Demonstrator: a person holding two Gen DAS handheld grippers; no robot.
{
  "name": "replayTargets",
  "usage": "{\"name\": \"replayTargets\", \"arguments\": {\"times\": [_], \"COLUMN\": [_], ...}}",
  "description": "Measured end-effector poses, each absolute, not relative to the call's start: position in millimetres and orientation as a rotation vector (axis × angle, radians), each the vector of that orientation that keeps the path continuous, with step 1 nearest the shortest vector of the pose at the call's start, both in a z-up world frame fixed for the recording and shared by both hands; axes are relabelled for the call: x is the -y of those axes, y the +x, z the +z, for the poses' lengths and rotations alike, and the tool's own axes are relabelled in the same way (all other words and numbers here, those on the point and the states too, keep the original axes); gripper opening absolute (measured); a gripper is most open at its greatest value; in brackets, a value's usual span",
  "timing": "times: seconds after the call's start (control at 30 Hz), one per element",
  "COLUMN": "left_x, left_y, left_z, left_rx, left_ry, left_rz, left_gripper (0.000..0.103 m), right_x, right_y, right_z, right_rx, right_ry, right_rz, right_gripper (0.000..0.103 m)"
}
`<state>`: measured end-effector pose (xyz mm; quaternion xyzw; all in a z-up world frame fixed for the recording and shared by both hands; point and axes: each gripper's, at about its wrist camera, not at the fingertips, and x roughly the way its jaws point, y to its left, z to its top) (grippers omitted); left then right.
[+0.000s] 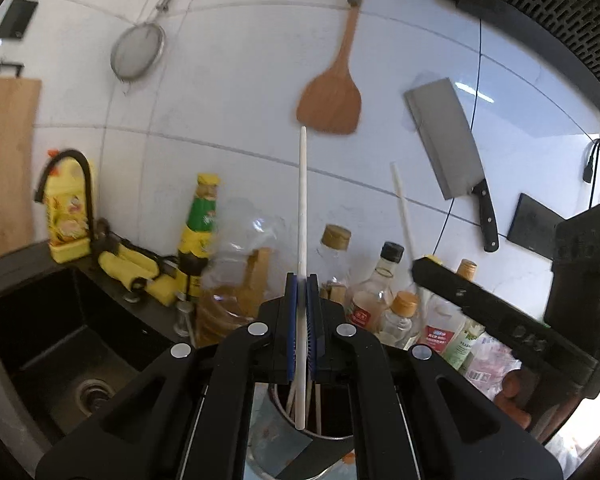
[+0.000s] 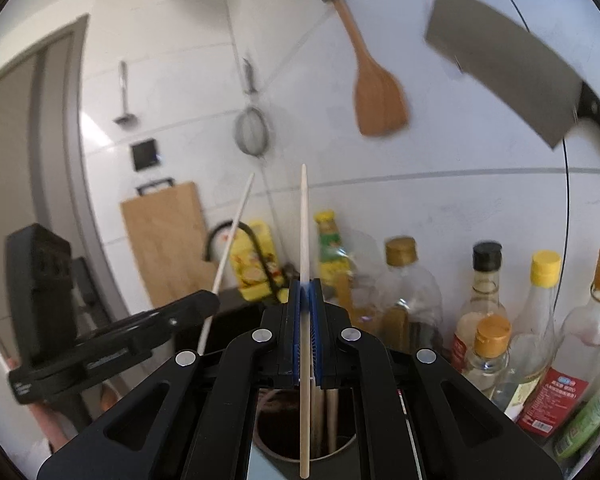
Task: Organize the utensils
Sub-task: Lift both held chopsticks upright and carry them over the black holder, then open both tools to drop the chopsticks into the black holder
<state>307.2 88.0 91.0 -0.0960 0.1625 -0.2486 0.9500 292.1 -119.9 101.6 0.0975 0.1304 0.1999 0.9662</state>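
My left gripper [image 1: 302,280] is shut on a white chopstick [image 1: 302,200] held upright, its lower end over the round utensil holder [image 1: 340,438] below, which has other utensils in it. My right gripper [image 2: 306,284] is shut on a second white chopstick [image 2: 304,220], also upright, its lower end at the rim of the same holder [image 2: 268,450]. The right gripper [image 1: 416,272] with its chopstick [image 1: 402,208] shows at the right of the left wrist view. The left gripper [image 2: 214,300] with its chopstick [image 2: 236,232] shows at the left of the right wrist view.
A wooden spatula [image 1: 332,96], a cleaver [image 1: 448,144] and a strainer [image 1: 138,56] hang on the tiled wall. Several bottles [image 1: 376,296] stand behind the holder. A black sink [image 1: 52,344] with a tap lies left. A cutting board [image 2: 168,240] leans against the wall.
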Motion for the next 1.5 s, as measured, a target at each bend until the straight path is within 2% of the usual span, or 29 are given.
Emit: {"name": "replayTargets", "arguments": {"times": [0.33,0.6,1.17,1.3,1.4,1.47,1.5], "left_x": [-71,-52,-50,-55,-59,-61,-61], "left_y": [333,333,318,311,303,296,292], "left_z": [52,26,21,28,35,40,42], "left_rx": [-0.362,-0.396,-0.471,-0.458,-0.440,-0.431,-0.425], "left_ry": [-0.234,-0.200,-0.183,-0.188,-0.178,-0.170,-0.160], "left_rz": [-0.589,-0.584,-0.503,-0.486,-0.454,-0.440,-0.431], "left_gripper": [0.005,0.005,0.006,0.018,0.033,0.040,0.043], "right_x": [124,119,118,123,127,129,131], "right_y": [333,338,325,318,313,312,309], "right_z": [65,35,18,23,28,32,34], "right_rx": [-0.278,-0.346,-0.427,-0.420,-0.422,-0.420,-0.414], "right_ry": [0.287,0.253,0.216,0.213,0.216,0.225,0.233], "right_rz": [0.384,0.341,0.356,0.337,0.339,0.340,0.338], "right_gripper": [0.005,0.005,0.007,0.009,0.011,0.029,0.035]}}
